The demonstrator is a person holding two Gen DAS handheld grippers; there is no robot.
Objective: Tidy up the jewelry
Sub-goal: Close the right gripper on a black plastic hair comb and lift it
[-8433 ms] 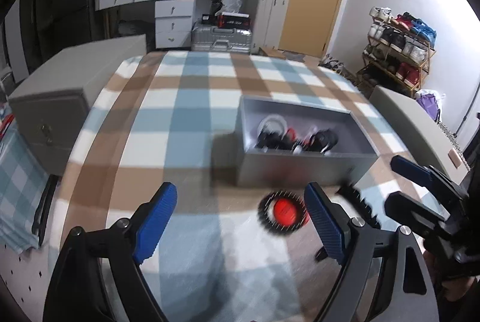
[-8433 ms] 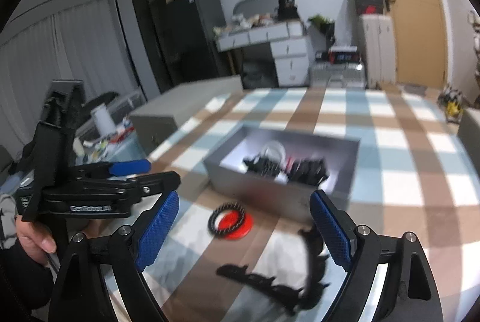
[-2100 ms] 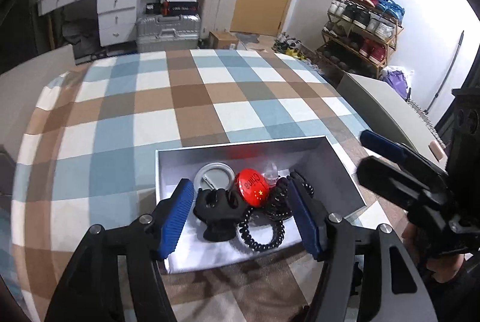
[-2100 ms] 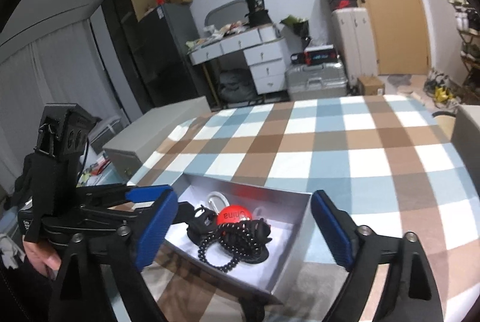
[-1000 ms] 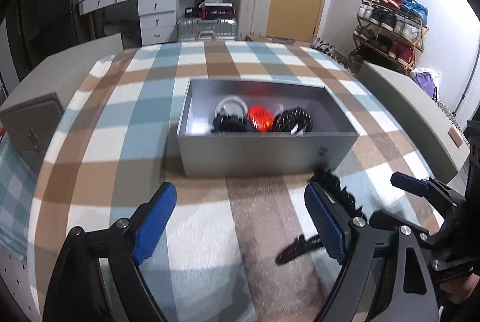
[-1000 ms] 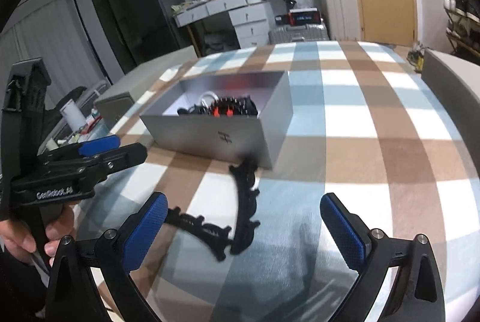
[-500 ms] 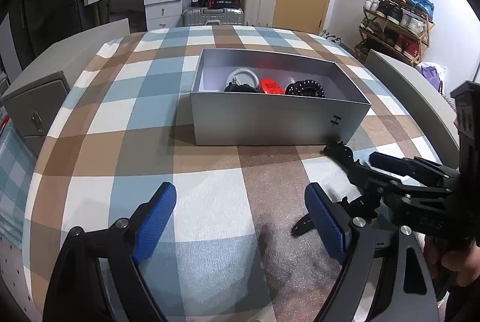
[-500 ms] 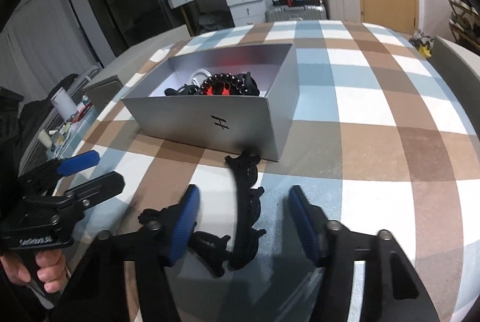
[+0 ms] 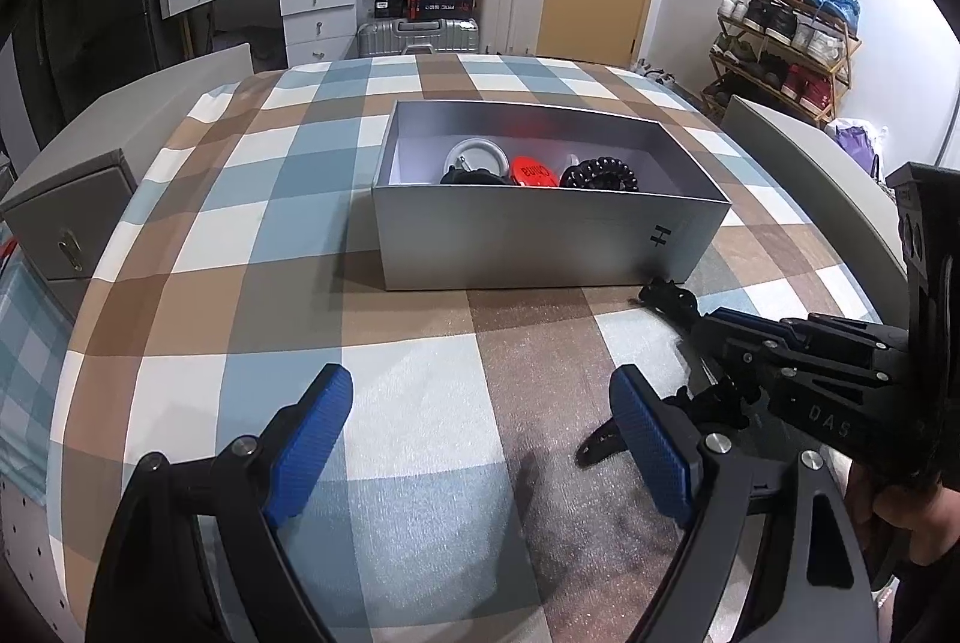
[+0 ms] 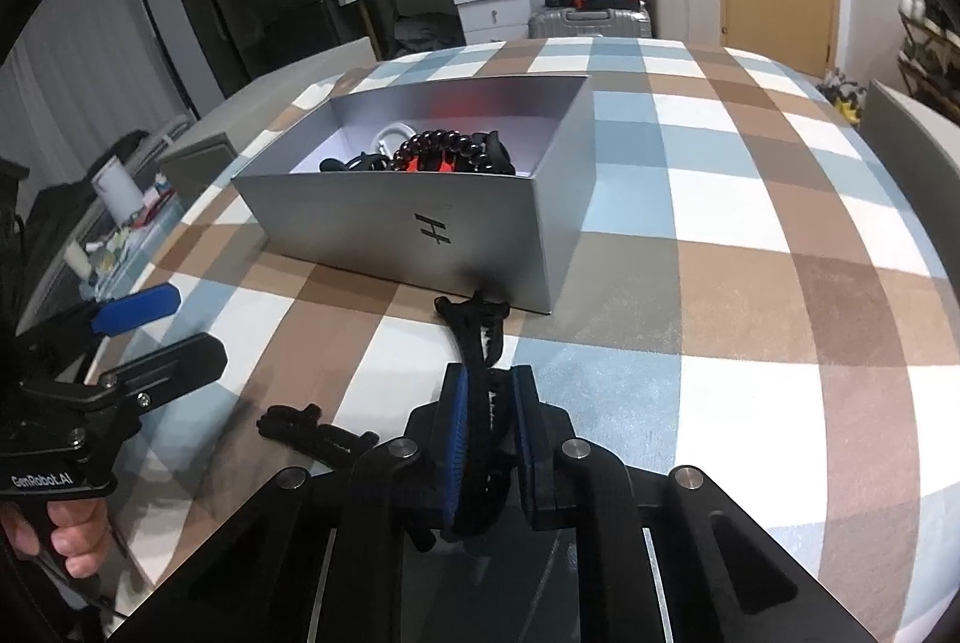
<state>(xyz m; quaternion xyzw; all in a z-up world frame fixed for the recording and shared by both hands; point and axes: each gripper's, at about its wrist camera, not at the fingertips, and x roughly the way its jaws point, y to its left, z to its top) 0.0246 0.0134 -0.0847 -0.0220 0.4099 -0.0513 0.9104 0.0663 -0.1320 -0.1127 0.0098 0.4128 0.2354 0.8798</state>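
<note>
Hair claw (image 10: 480, 343) before box (image 10: 390, 229) on tablecloth (image 10: 720, 235)

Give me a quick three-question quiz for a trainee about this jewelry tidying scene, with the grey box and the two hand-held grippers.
1. True or false: the large black toothed hair claw clip already lies inside the open grey rectangular box.
2. Which hand-held gripper has the clip between its blue pads? A) left hand-held gripper B) right hand-held gripper C) neither
3. Fill in: the box stands on a ______ cloth.

Key
1. False: it lies on the checked blue, brown and white cloth, in front of the box's near corner.
2. B: its jaws are closing around the clip, while the left one stands wide with nothing between its pads.
3. checked
</note>
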